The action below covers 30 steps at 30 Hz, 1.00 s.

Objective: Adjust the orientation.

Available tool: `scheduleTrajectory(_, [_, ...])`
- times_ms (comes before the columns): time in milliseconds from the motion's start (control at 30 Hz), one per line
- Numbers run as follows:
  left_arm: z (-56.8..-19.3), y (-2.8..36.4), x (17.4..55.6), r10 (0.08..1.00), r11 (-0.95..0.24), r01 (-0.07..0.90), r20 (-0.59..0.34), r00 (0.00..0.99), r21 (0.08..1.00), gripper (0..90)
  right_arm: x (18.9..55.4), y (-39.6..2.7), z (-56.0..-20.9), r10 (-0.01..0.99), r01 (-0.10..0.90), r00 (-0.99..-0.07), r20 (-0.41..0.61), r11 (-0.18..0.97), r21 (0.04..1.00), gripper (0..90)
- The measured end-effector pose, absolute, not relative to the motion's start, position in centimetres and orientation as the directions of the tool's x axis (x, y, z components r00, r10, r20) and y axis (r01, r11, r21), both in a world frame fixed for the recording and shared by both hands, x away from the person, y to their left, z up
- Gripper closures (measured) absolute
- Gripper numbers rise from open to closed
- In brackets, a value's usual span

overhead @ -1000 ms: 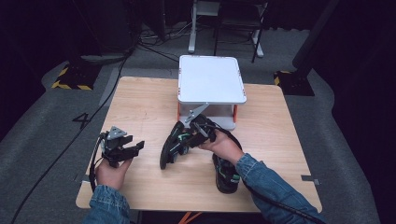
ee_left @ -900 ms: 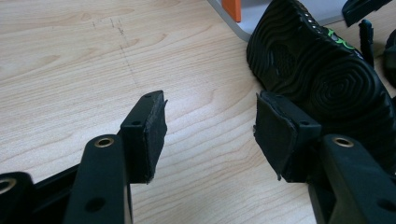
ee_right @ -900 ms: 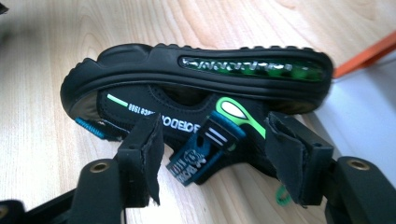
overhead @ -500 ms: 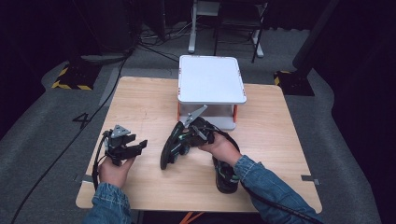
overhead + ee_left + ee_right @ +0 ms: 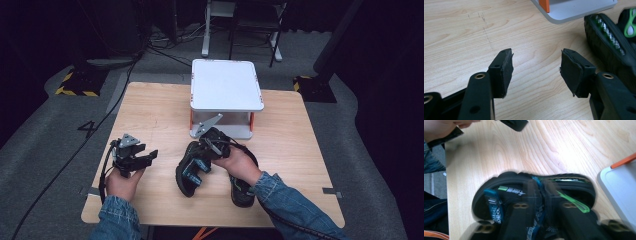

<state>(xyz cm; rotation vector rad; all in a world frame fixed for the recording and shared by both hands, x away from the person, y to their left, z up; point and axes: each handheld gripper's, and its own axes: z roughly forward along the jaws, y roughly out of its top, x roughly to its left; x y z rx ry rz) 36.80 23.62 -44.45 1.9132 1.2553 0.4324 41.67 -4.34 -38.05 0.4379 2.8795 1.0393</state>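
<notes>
In the high view the white two-tier stand at upper centre of the table has a bare top, and its lower shelf is too shadowed to read. Below it, at centre, the right gripper has just been closing and is clamped on a black sandal tipped on edge; a second sandal is half hidden under the sleeve. At lower left the left gripper hangs with jaws apart over bare wood, the right gripper view is motion-blurred.
</notes>
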Motion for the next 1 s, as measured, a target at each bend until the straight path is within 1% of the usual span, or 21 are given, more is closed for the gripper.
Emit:
scheduleTrajectory(33, [-44.5,23.6,36.8,0.882,-0.197,0.612,-0.134,0.452,0.766,43.5,41.5,-4.1,-37.9,0.28,0.254,-0.958,0.062,0.726,0.639,86.6])
scheduleTrajectory(133, [-44.4,23.6,36.8,0.88,-0.205,0.613,-0.13,0.457,0.763,43.5,41.5,-3.5,-38.2,0.275,0.235,-0.961,0.036,0.741,0.628,86.7])
scheduleTrajectory(267, [-44.6,23.6,36.9,0.881,-0.2,0.616,-0.135,0.453,0.762,43.4,41.9,-3.2,-38.4,0.266,0.241,-0.962,0.058,0.733,0.637,86.6])
scheduleTrajectory(533, [-44.5,23.5,36.8,0.88,-0.203,0.615,-0.134,0.456,0.762,43.4,43.5,-0.5,-39.7,0.264,0.257,-0.961,0.086,0.729,0.634,84.7])
scheduleTrajectory(567, [-44.5,23.6,36.8,0.879,-0.204,0.615,-0.134,0.457,0.762,43.4,43.6,-0.3,-39.8,0.267,0.259,-0.96,0.086,0.727,0.636,83.6])
scheduleTrajectory(600, [-44.6,23.6,36.9,0.878,-0.204,0.616,-0.136,0.459,0.761,43.3,43.6,-0.1,-40.0,0.269,0.262,-0.959,0.087,0.726,0.636,80.6])
scheduleTrajectory(667, [-44.6,23.7,36.9,0.877,-0.205,0.618,-0.137,0.46,0.759,43.3,43.6,0.0,-39.8,0.267,0.262,-0.959,0.092,0.717,0.647,70.0])
scheduleTrajectory(700, [-44.7,23.7,36.9,0.878,-0.205,0.618,-0.137,0.458,0.759,43.4,43.6,-0.2,-39.6,0.267,0.254,-0.96,0.082,0.712,0.654,69.4])
scheduleTrajectory(733, [-44.7,23.8,36.9,0.88,-0.204,0.618,-0.134,0.456,0.759,43.3,43.7,-1.1,-38.4,0.282,0.239,-0.958,0.05,0.689,0.684,66.4])
scheduleTrajectory(767, [-44.7,23.8,36.9,0.88,-0.199,0.618,-0.139,0.455,0.76,43.3,43.7,-1.1,-38.4,0.282,0.239,-0.958,0.05,0.689,0.684,66.4])
scheduleTrajectory(833, [-44.7,24.0,37.0,0.881,-0.196,0.617,-0.139,0.452,0.762,43.3,44.2,-2.0,-37.6,0.317,0.243,-0.948,0.027,0.669,0.703,62.8])
scheduleTrajectory(900, [-44.7,24.0,37.0,0.882,-0.192,0.623,-0.145,0.448,0.759,43.3,44.7,-2.7,-37.3,0.349,0.248,-0.937,-0.003,0.671,0.699,60.9])
scheduleTrajectory(1000, [-44.7,24.0,37.0,0.885,-0.19,0.623,-0.142,0.443,0.759,43.3,45.2,-3.3,-38.1,0.373,0.247,-0.926,-0.053,0.706,0.664,58.0])
